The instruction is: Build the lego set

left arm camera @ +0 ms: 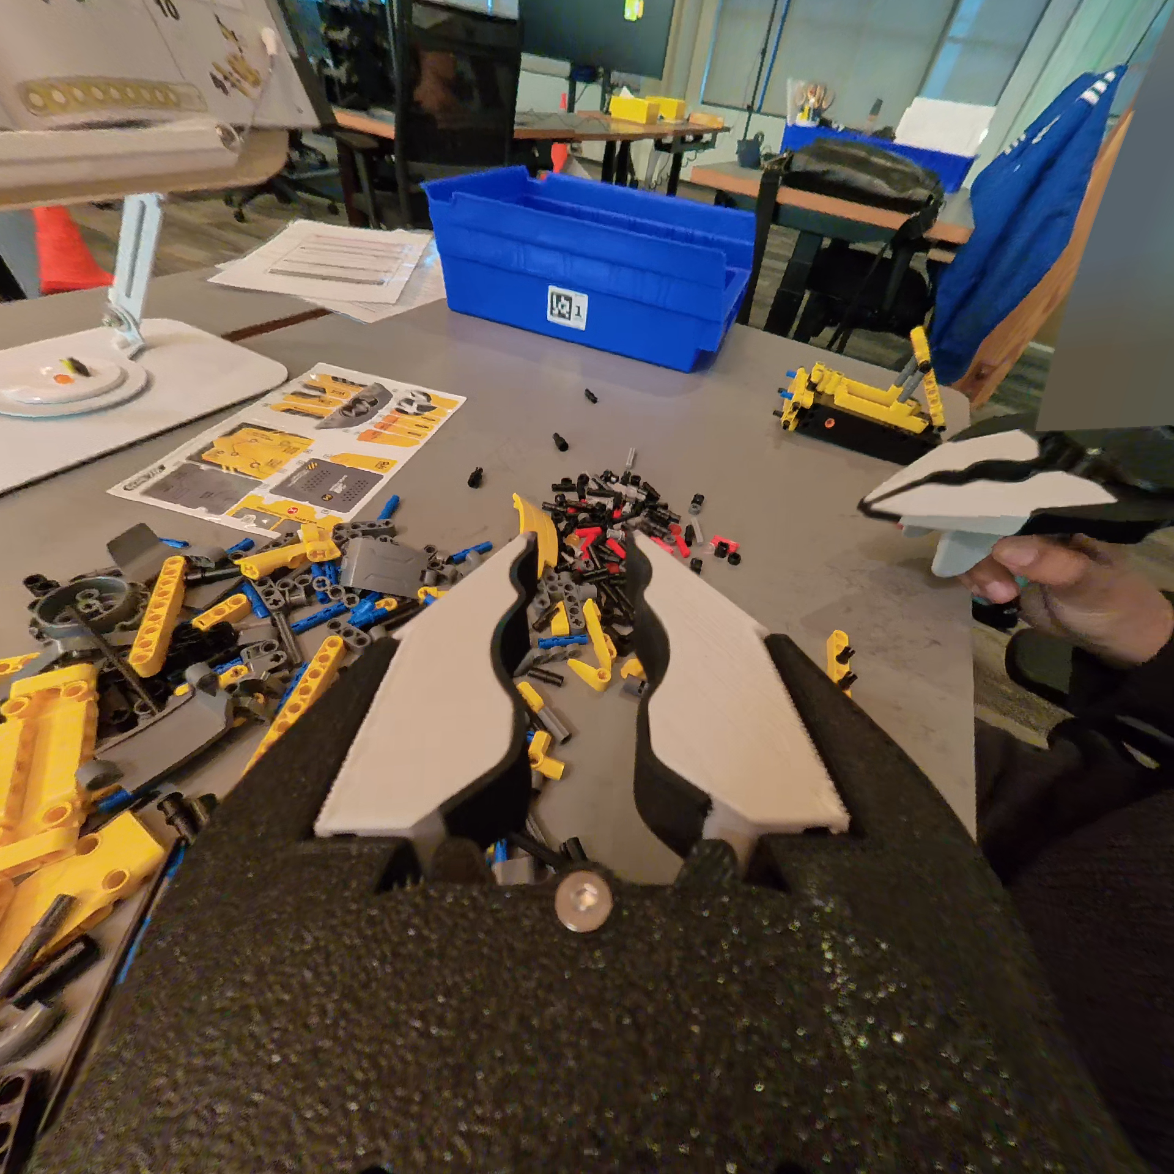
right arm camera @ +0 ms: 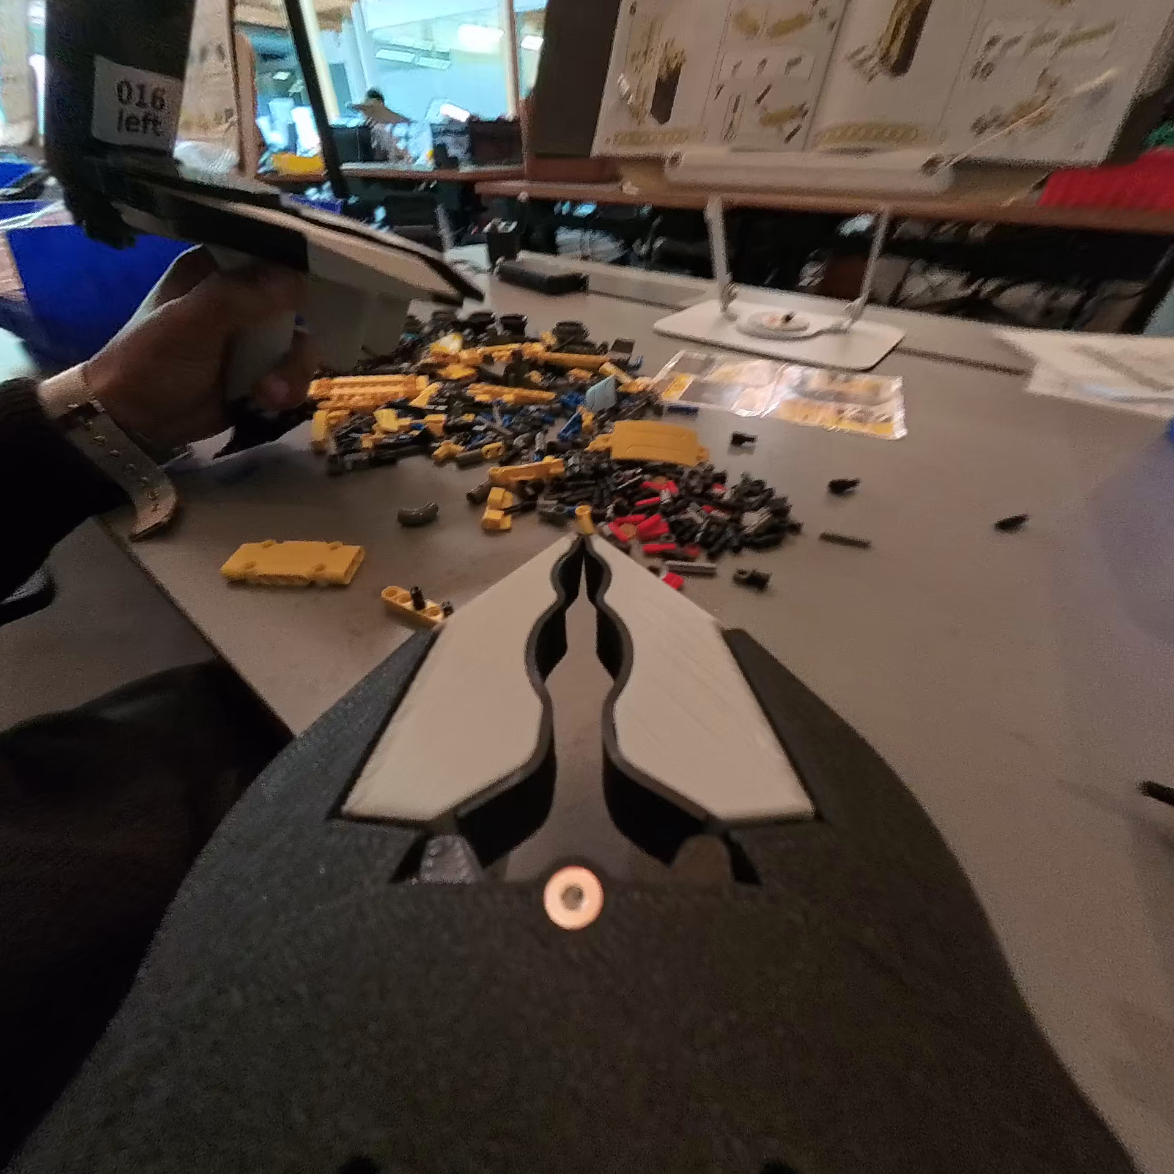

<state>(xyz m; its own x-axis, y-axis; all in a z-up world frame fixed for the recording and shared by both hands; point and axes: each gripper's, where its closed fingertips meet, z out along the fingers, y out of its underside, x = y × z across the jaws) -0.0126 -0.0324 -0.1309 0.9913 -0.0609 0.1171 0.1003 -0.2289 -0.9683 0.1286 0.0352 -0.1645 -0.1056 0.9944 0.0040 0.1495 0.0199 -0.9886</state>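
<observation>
My left gripper [left arm camera: 581,543] is open and empty. It hovers low over the table, and its fingertips [left arm camera: 527,546] reach the near edge of a pile of small black and red pins [left arm camera: 610,508]. Loose yellow and grey pieces lie between its fingers. My right gripper [right arm camera: 581,540] is shut with nothing visible between its tips, just short of the same pin pile [right arm camera: 686,508]. It also shows in the left wrist view [left arm camera: 877,505], held by a hand at the right. The left gripper shows in the right wrist view [right arm camera: 381,267] above a heap of yellow, blue and grey parts [right arm camera: 470,394].
A blue bin [left arm camera: 591,267] stands at the back of the grey table [left arm camera: 794,572], with a part-built yellow and black assembly [left arm camera: 857,406] to its right. A sticker sheet [left arm camera: 292,445] and a booklet stand [left arm camera: 95,381] are on the left. A yellow panel [right arm camera: 292,562] lies near the table's edge.
</observation>
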